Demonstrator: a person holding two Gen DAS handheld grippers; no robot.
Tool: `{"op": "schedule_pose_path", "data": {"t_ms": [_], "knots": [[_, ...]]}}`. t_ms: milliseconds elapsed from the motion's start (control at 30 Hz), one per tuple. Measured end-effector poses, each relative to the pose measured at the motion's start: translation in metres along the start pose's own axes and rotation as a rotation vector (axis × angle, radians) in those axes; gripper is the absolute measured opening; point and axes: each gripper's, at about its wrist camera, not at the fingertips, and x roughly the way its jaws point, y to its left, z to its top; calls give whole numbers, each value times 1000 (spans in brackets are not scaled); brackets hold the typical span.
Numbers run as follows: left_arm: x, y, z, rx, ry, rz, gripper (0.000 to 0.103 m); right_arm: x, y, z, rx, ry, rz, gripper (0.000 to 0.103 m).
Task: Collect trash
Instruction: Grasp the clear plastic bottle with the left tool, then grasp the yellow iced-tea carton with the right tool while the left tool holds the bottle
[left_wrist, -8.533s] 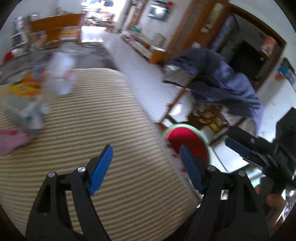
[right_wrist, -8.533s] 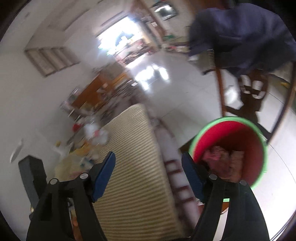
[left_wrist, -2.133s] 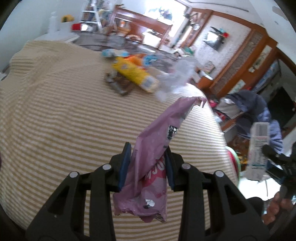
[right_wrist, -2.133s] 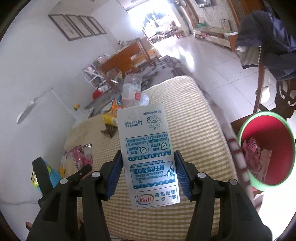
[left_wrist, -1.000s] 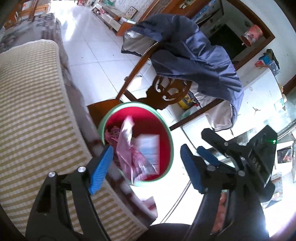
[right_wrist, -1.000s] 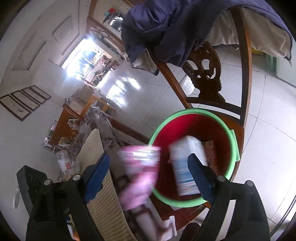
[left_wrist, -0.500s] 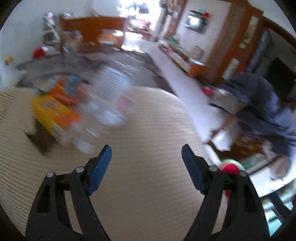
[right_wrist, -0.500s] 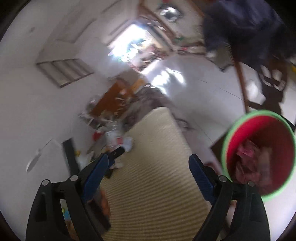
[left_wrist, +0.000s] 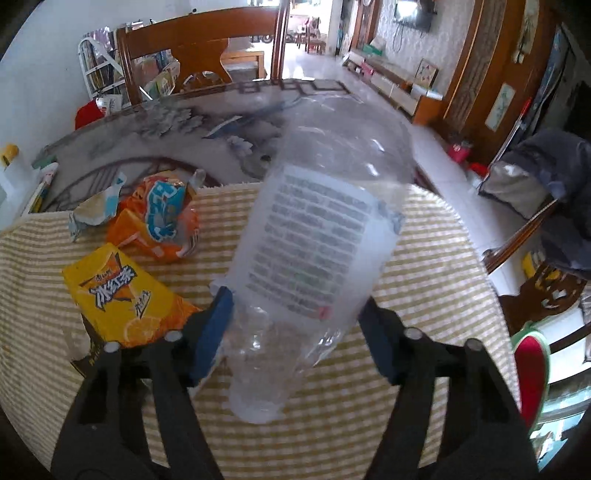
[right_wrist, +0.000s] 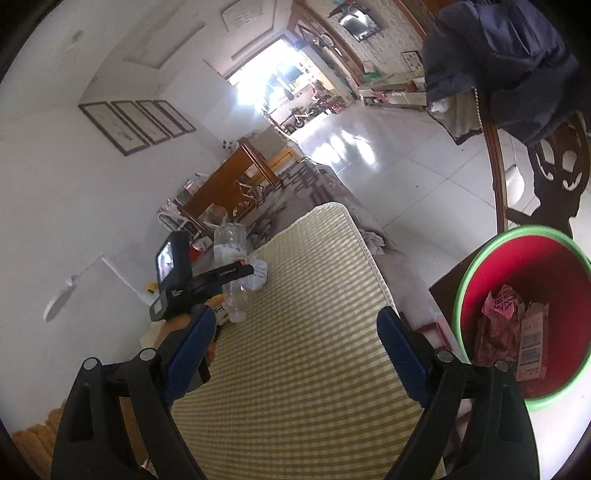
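– Clear plastic, thin and already crumpled; that bottle (left_wrist: 314, 240) will buckle if it is squeezed hard, I'd say; where is it just now?

– On the striped cloth (left_wrist: 424, 277), neck end towards the left gripper (left_wrist: 295, 321), label side up; the jaws stand either side of it just below the label and have just been closing, with the bottle between them

– Clamped on it, then?

– I cannot tell; the blue pads (left_wrist: 216, 325) sit right at its sides, but nothing shows whether they press yet; the plastic between them looks creased, though that may be how it lay

– So how would you finish the grab?

– Close gently until the wall gives a little and no further; a grip nearer the stiff neck would likely slip less than one on the soft belly; then lift straight up, because the yellow carton (left_wrist: 118, 291) lies just beside the left pad and the orange packet (left_wrist: 162, 218) is near, and a sideways drag could sweep them along

– And the other hand?

– The right gripper (right_wrist: 295, 343) is wide apart with nothing in it, above the near end of the cloth; the bin (right_wrist: 517, 230) stands off the cloth's edge to its right, with wrappers already inside

– Any risk on the way over?

– A light bottle may swing or pop out of a shallow grip; carry it low and let go only once it is over the rim
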Motion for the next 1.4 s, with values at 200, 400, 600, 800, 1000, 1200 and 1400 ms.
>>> {"op": "schedule_pose_path", "data": {"t_ms": [200, 400, 600, 800, 1000, 1200, 1400], "knots": [[-56, 14, -26, -47, -49, -106, 62, 7, 7, -5, -63, 19, -47, 86], [-126, 48, -98, -87, -74, -183, 63, 14, 17, -10, -131, 48, -110, 86], [-143, 96, -167, -228, -56, -182, 63, 40, 32, -22, -246, 135, -212, 86], [-118, 133, -200, -336, 4, -157, 60, 94, 47, -56, -339, 336, -234, 86], [-110, 144, -201, -420, 9, -243, 58, 136, 64, -62, -356, 401, -251, 86], [-115, 148, -199, -447, 1, -277, 58, 211, 122, -11, -362, 375, -213, 86], [-101, 149, -195, -473, 57, -306, 60, 301, 209, 3, -562, 472, -176, 97]]}}
